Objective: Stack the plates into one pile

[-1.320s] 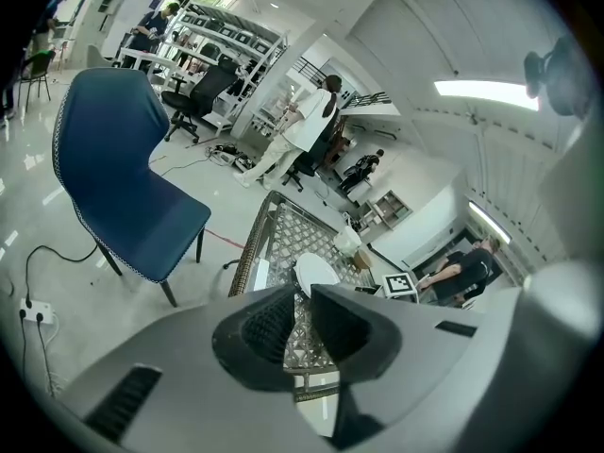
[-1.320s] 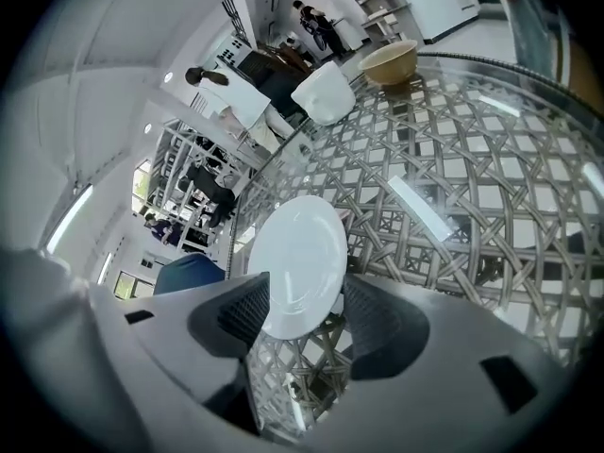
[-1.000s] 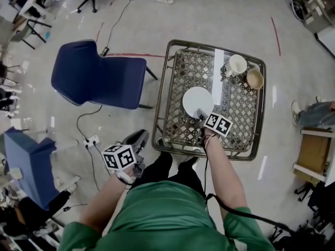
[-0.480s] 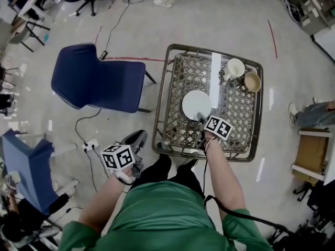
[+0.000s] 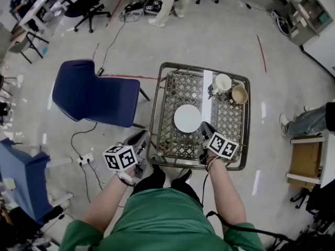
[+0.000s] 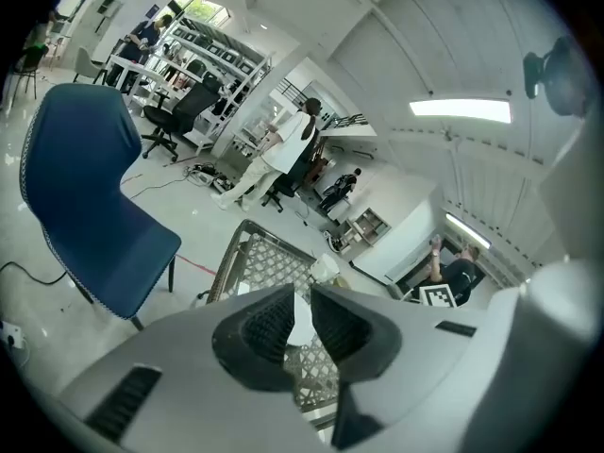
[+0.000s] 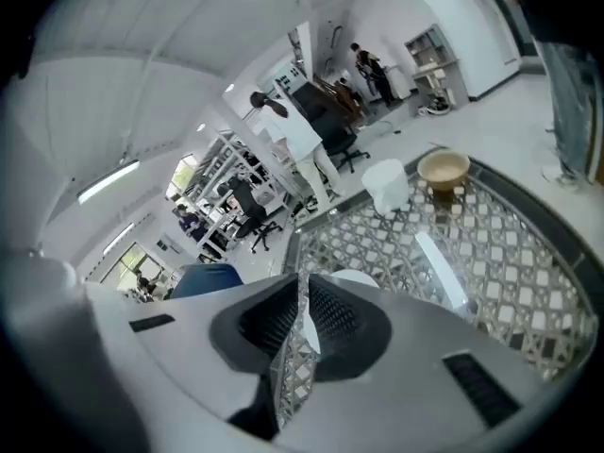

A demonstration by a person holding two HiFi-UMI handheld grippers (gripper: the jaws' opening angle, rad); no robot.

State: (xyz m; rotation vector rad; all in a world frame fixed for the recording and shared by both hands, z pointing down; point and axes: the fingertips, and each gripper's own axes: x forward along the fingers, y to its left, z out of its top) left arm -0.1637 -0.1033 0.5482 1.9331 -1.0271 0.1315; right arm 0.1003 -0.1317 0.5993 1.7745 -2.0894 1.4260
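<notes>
A white plate [image 5: 187, 118] lies flat in the middle of the lattice-topped table [image 5: 163, 140]; whether more plates lie under it I cannot tell. In the right gripper view the plate [image 7: 357, 279] shows just past the jaws. My right gripper [image 5: 206, 132] hangs above the table's near edge, clear of the plate. Its jaws [image 7: 304, 295] have just been closing, with nothing between them. My left gripper [image 5: 137, 140] is off the table's near left corner, over the floor. It [image 6: 300, 295] is shut down to a narrow slit and holds nothing.
A white mug [image 5: 222, 82] and a tan cup [image 5: 239, 94] stand at the table's far right corner. A blue chair [image 5: 97, 93] sits left of the table. Cables and a power strip [image 5: 86, 158] lie on the floor. A wooden shelf [image 5: 303, 161] is at the right.
The right gripper has lifted off the plate's near edge and drawn back toward me, its jaws closing. The left gripper rose a little. The plate stayed where it was.
</notes>
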